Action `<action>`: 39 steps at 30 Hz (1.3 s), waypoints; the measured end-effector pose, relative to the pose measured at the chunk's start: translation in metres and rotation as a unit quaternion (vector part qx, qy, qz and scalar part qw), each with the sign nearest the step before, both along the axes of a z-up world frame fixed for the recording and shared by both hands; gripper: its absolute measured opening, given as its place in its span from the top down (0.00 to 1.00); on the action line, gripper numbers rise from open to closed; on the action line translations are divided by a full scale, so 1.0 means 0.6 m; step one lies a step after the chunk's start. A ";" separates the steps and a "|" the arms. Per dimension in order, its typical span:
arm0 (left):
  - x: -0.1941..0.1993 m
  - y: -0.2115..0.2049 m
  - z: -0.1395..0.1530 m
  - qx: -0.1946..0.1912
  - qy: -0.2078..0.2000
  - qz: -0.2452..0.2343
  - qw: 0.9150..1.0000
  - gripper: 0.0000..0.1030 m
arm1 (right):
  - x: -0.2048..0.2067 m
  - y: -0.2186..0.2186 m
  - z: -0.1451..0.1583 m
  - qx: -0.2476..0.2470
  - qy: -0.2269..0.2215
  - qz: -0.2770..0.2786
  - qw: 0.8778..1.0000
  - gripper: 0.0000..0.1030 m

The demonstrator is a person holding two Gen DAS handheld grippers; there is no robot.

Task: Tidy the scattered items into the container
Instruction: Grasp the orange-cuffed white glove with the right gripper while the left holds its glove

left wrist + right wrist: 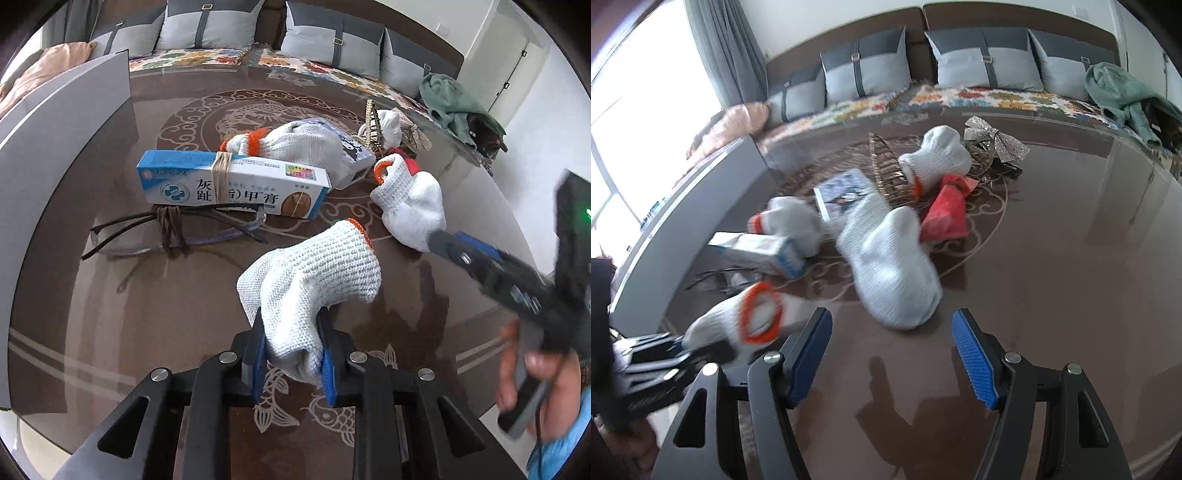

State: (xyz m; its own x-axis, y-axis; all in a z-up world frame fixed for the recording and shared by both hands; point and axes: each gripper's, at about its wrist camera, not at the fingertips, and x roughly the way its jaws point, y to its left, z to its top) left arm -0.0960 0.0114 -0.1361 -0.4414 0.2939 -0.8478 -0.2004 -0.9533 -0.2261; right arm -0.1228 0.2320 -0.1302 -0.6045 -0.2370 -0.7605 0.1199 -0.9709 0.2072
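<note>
Left wrist view: left gripper (291,343) pinches a white glove (314,280), lifted clear for carrying toward the wire basket (890,170); right gripper (892,354) hangs spread, empty.

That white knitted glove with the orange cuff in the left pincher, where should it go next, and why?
Probably carry the white knitted glove with the orange cuff, clamped in the left gripper, forward and rightward to the gold wire basket and release it there. One white glove already rests in it; the open right gripper holds nothing.

Bare table (1052,266) right of glove (897,266)
</note>
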 end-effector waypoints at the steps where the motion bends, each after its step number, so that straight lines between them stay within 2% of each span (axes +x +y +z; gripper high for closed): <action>1: 0.001 -0.002 0.000 0.001 0.000 0.000 1.000 0.77 | -0.013 0.001 -0.004 0.005 -0.005 0.003 1.000 0.33; 5: 0.005 -0.008 -0.001 0.003 -0.001 0.002 1.000 0.77 | -0.041 -0.012 -0.012 0.014 0.001 0.029 0.999 0.33; 7: 0.008 -0.012 -0.002 0.005 -0.001 0.002 1.000 0.77 | -0.050 -0.011 -0.014 0.010 -0.006 0.024 1.000 0.40; 8: 0.009 -0.013 -0.002 0.005 -0.001 0.002 1.000 0.77 | -0.054 -0.011 -0.015 0.007 -0.010 0.021 1.000 0.75; 9: 0.010 -0.015 -0.002 0.006 -0.001 0.003 1.000 0.77 | -0.058 -0.010 -0.016 0.004 -0.014 0.018 1.000 0.81; 11: 0.013 -0.018 -0.003 0.007 -0.001 0.003 1.000 0.77 | -0.051 -0.007 -0.013 -0.020 -0.021 0.008 1.000 0.82; 14: 0.030 -0.022 0.001 0.008 0.005 0.002 1.000 0.77 | -0.015 -0.019 -0.008 -0.028 -0.021 0.017 0.999 0.82; 19: 0.058 -0.028 0.006 0.008 0.015 -0.001 1.000 0.77 | 0.096 -0.028 -0.006 -0.074 -0.030 -0.013 0.997 0.82; 23: 0.080 -0.033 0.010 0.008 0.023 -0.003 1.000 0.77 | 0.179 -0.035 -0.016 -0.108 -0.030 -0.063 0.992 0.82; 25: 0.092 -0.035 0.012 0.008 0.026 -0.004 1.000 0.77 | 0.204 -0.045 -0.020 -0.100 -0.027 -0.071 0.992 0.82; 27: 0.101 -0.037 0.018 0.009 0.034 -0.004 0.999 0.77 | 0.207 -0.053 -0.008 -0.089 -0.015 -0.066 0.994 0.82; 30: 0.109 -0.037 0.029 0.009 0.045 -0.003 0.999 0.77 | 0.215 -0.060 0.027 -0.070 0.031 -0.064 0.995 0.82; 35: 0.114 -0.034 0.029 0.001 0.046 -0.004 0.999 0.77 | 0.221 -0.069 0.006 -0.069 0.009 -0.056 0.996 0.82; 39: 0.118 -0.036 0.027 0.000 0.044 -0.003 0.999 0.77 | 0.227 -0.066 0.017 -0.068 0.024 -0.061 0.996 0.81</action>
